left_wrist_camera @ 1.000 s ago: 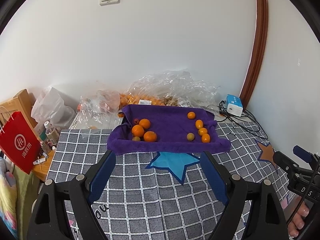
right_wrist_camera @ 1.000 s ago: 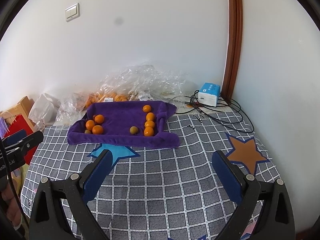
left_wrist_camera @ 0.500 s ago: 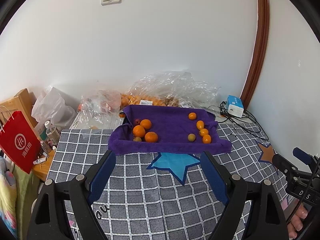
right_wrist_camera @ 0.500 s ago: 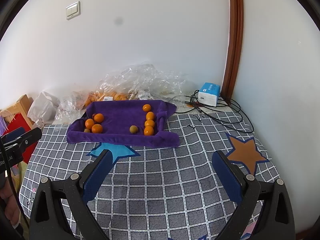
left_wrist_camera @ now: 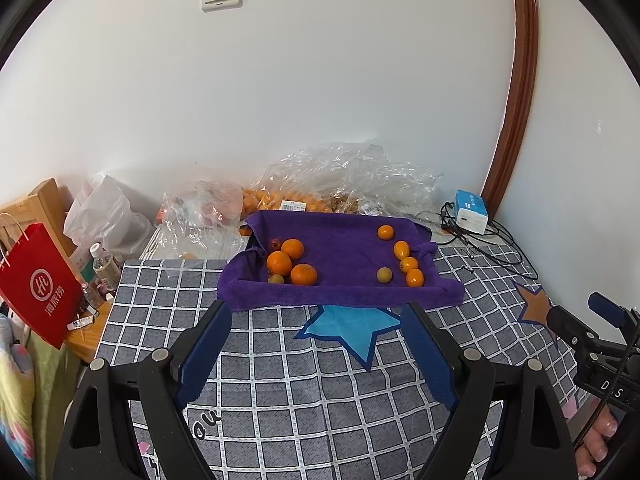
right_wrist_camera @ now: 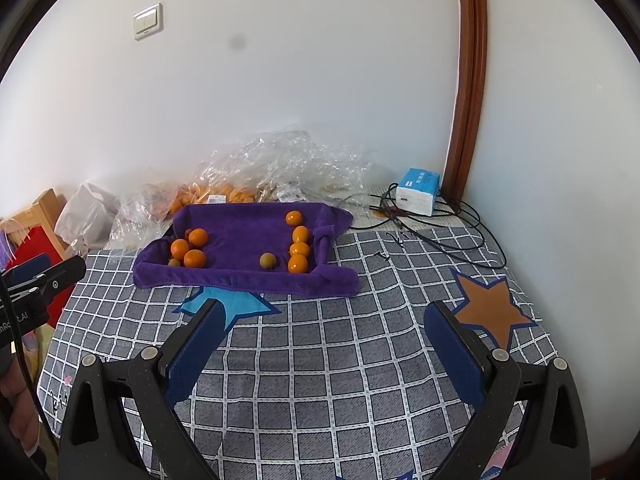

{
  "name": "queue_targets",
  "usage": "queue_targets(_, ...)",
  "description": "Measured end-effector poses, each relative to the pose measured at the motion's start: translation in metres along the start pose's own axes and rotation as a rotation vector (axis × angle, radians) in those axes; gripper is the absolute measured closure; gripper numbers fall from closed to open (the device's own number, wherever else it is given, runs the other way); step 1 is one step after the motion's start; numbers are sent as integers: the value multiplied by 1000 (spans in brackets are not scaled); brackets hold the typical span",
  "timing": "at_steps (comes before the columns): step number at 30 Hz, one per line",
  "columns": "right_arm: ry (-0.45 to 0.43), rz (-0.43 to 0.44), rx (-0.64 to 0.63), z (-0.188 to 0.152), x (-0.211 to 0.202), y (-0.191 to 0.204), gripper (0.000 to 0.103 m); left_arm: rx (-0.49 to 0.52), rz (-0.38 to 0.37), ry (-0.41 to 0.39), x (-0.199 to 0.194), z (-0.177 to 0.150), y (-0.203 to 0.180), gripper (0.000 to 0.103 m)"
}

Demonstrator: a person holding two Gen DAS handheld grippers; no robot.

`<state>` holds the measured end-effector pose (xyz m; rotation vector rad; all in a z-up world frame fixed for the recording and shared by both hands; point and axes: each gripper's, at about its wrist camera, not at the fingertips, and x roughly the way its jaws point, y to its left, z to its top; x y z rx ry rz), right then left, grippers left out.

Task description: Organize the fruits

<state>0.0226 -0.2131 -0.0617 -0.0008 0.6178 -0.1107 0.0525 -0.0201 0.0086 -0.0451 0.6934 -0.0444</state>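
Note:
A purple towel [left_wrist_camera: 340, 248] [right_wrist_camera: 244, 236] lies at the back of a checked cloth. On its left are three larger oranges [left_wrist_camera: 279, 263] [right_wrist_camera: 195, 258] with a small brownish fruit [left_wrist_camera: 276, 279] and a small red one. On its right are several small oranges [left_wrist_camera: 414, 278] [right_wrist_camera: 297, 263] and one greenish-brown fruit [left_wrist_camera: 384, 275] [right_wrist_camera: 267, 261]. My left gripper [left_wrist_camera: 316, 318] is open and empty, well in front of the towel. My right gripper [right_wrist_camera: 322, 314] is open and empty, also in front of the towel.
Clear plastic bags [left_wrist_camera: 344, 176] with more oranges lie behind the towel by the wall. A blue-white box [right_wrist_camera: 418, 191] with black cables sits at the back right. A red paper bag [left_wrist_camera: 38, 280] and bottles stand at the left edge.
Both grippers have drawn back and risen slightly; the towel sits a bit farther away. Nothing was picked up or let go.

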Motion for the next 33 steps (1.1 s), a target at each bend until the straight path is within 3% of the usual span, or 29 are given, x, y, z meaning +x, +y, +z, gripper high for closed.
queue_targets(33, 8, -1, -8, -1, 9, -1, 4, 9, -21, 10, 9, -1, 2, 17)
